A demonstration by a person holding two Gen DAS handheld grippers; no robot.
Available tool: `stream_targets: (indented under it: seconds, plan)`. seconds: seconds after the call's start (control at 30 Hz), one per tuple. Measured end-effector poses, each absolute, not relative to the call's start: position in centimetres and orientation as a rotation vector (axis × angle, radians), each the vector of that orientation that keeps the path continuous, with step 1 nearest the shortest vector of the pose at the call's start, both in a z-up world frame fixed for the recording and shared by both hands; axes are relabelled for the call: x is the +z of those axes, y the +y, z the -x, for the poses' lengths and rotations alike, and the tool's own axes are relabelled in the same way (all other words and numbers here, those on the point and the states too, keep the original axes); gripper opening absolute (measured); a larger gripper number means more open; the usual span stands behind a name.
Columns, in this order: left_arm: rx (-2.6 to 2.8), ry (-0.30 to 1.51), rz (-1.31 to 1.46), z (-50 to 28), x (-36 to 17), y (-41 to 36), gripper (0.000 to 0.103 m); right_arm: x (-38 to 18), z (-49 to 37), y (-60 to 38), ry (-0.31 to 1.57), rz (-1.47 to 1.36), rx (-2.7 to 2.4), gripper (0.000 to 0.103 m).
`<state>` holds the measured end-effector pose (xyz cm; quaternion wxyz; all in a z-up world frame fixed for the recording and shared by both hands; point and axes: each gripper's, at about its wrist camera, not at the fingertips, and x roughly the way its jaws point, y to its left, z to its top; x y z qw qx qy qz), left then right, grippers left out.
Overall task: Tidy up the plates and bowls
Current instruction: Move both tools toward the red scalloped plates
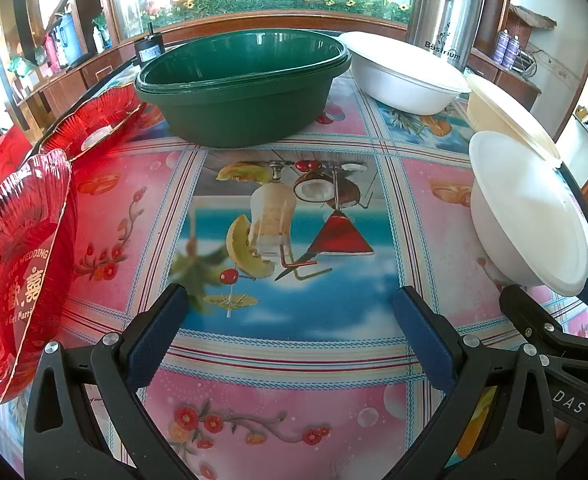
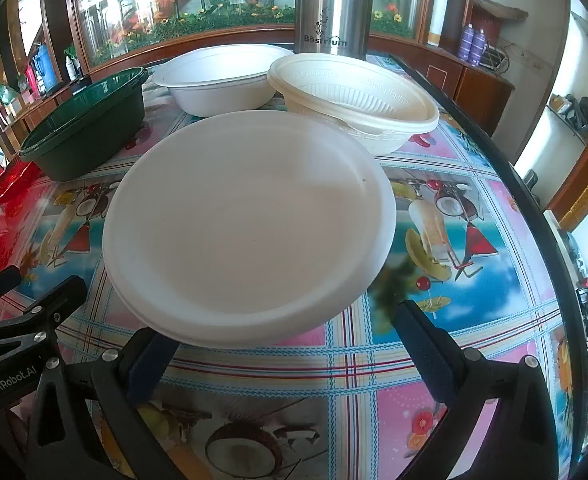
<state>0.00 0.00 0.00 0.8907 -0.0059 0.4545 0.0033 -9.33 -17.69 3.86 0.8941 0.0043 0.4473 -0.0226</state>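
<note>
Progress: I judge sorting barely begun; dishes lie scattered.
Left gripper (image 1: 290, 336): fully spread, empty.
Right gripper (image 2: 282, 340): fully spread, empty.
White bowl (image 2: 250, 224): just ahead of my right gripper, empty.
Red plates (image 1: 22, 256): left of my left gripper.
Cream bowl (image 2: 354, 100): farther, empty.
Green basin (image 1: 242, 80): far, empty.

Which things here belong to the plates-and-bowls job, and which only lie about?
Job:
- red plates
- green bowls
- white bowl
- second white bowl
- cream bowl

Lying about:
- steel flask
- small black box
- bottles on the sideboard
</note>
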Motion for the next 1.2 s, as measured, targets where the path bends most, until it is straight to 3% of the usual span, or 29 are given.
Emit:
stream_targets:
  seconds: [0.63,1.2]
  plan:
    - [-0.014,0.958,0.035,1.2,0.5,0.2,0.103,4.6,10.0,-18.2,0.909,0.003,-0.051,0.103]
    - [-0.021,0.762,0.003,8.3,7.2,3.4,0.103,10.3,13.2,-16.2,0.785,0.006,0.084,0.103]
